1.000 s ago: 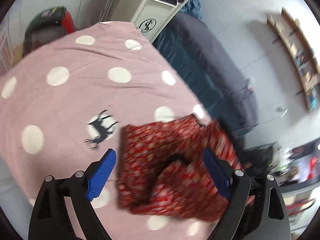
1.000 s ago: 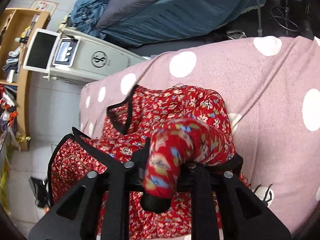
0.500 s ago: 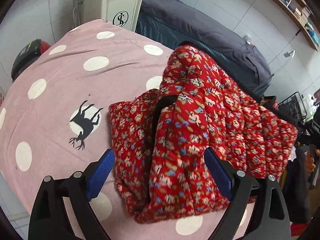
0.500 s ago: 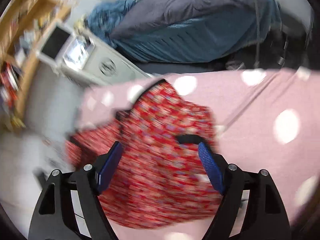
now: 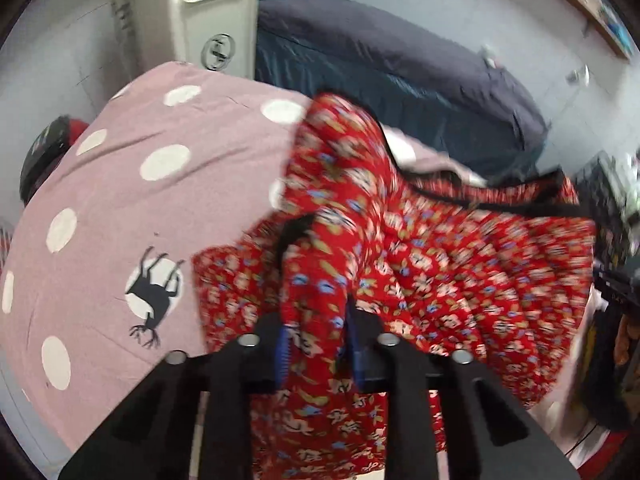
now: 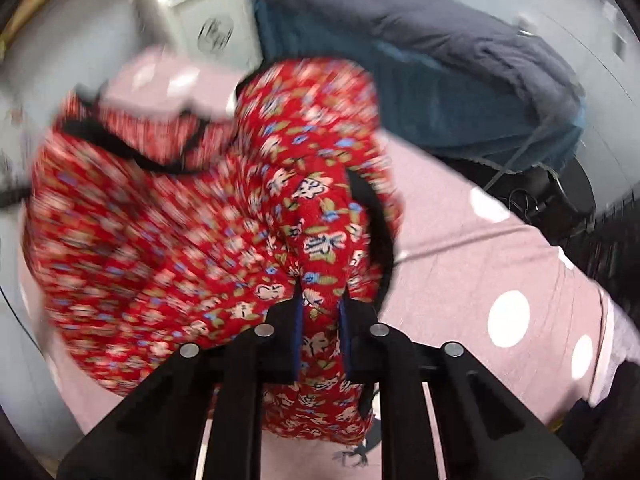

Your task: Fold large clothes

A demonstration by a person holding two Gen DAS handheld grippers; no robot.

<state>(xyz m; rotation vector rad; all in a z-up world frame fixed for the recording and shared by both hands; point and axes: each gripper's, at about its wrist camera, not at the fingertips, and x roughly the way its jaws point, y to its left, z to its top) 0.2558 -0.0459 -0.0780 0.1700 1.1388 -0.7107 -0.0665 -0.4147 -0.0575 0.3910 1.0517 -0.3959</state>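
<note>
Both sets of jaws have just been closing and are now pinching bunched folds of the red floral dress (image 5: pixel 400 248): left gripper (image 5: pixel 316 344), right gripper (image 6: pixel 320 320). The dress is lying heaped on the pink polka-dot cover (image 5: pixel 132 200). Soft, light and limp; its black-trimmed edges look like the best holds.

- A red floral cotton garment with black edging (image 5: pixel 420 264) is bunched and partly lifted, spreading ahead of the tongs across a pink cover.
- One gathered fold rises straight between the blue pads of the left gripper (image 5: pixel 318 344), which has just closed and pinches it.
- Another fold (image 6: pixel 320 240) stands between the pads of the right gripper (image 6: pixel 320 336), also just closed on the cloth.
- A black-trimmed edge (image 5: pixel 520 200) stretches away to the left gripper's far right.
</note>
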